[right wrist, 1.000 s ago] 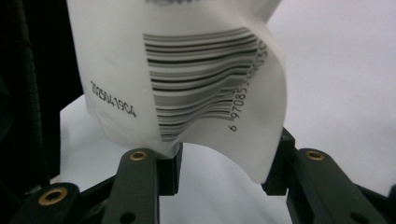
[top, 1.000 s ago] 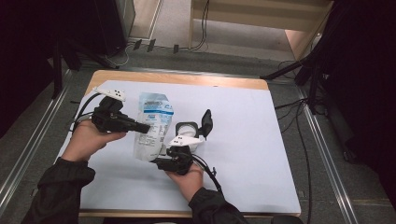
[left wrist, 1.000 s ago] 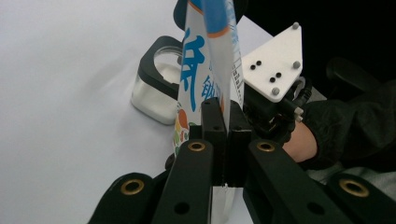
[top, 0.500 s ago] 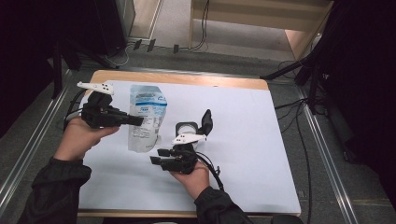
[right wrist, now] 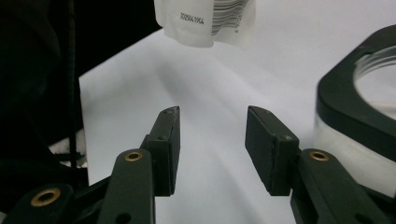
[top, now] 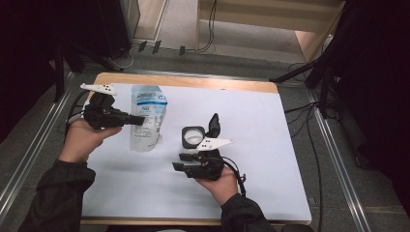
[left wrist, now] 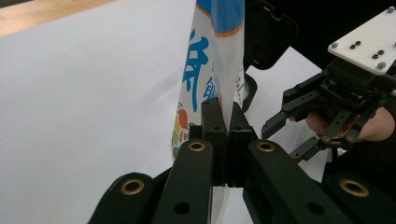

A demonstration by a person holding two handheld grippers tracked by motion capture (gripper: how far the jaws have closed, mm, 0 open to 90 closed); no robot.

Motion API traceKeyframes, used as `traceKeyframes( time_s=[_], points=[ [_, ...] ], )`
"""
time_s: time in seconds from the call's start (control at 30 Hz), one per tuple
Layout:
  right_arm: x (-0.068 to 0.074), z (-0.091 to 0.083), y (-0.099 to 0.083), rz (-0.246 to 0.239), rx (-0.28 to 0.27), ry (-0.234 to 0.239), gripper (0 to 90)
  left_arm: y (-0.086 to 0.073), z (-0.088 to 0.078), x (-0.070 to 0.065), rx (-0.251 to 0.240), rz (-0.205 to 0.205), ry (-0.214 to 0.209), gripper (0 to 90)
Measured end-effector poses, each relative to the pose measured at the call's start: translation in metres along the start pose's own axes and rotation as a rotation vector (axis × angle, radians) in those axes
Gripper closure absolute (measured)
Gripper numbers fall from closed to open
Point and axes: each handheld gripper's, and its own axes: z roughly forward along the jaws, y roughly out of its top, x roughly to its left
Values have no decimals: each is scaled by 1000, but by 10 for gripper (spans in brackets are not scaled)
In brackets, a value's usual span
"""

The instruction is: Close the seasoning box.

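Holding the pouch [top: 146, 117] upright over the table's ten-o'clock area, your left gripper [top: 138, 120] has its jaws clenched on the bag's edge — in the left gripper view the pads pinch the printed film [left wrist: 219, 88] flat between them. The right gripper [top: 180, 161] sits near six o'clock, jaws parted with nothing between them; the pads [right wrist: 170, 140] frame bare sheet, and the pouch's lower corner with its barcode [right wrist: 210, 21] hangs ahead at about twelve o'clock of them. The container [top: 193, 137] with its black flip lid [top: 214, 124] open stands just past the right gripper, at centre. My reading: the step in hand is presenting the pouch for opening or pouring into that container, not yet begun. The next move probably calls for the free jaws to come up to the bag's hanging end and take it squarely, while you keep the left grip steady so the film does not twist. Surface: a white sheet [top: 270, 145] on a wooden-edged table [top: 193, 81] — smooth, little friction. Room: dark surrounds, grey floor, cables [top: 309, 140] at three o'clock, a wooden shelf unit [top: 270, 24] at twelve o'clock.
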Motion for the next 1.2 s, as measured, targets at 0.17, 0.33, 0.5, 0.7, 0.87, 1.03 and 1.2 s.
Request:
traceKeyframes(
  time_s=[0.17,0.33,0.5,0.7,0.87,1.03,1.2],
  points=[
    [-4,-8,-1,-3,20,-8,563,-1,2,13,-27,-34,37,900],
    [-8,-14,-5,9,26,-23,559,-2,8,29,-19,-66,83,900],
    [-14,-21,-5,17,12,-35,557,-3,13,44,-36,-77,121,900],
    [-20,-33,-7,-8,16,-68,546,-2,17,56,-75,-82,171,900],
    [-21,-40,-9,-18,24,-85,546,-2,19,64,-119,-82,202,900],
    [-26,-50,-12,-8,20,-105,547,-5,27,75,-112,-87,233,900],
    [-33,-63,-13,4,-4,-114,551,-10,38,83,-67,-88,247,900]
  ],
)
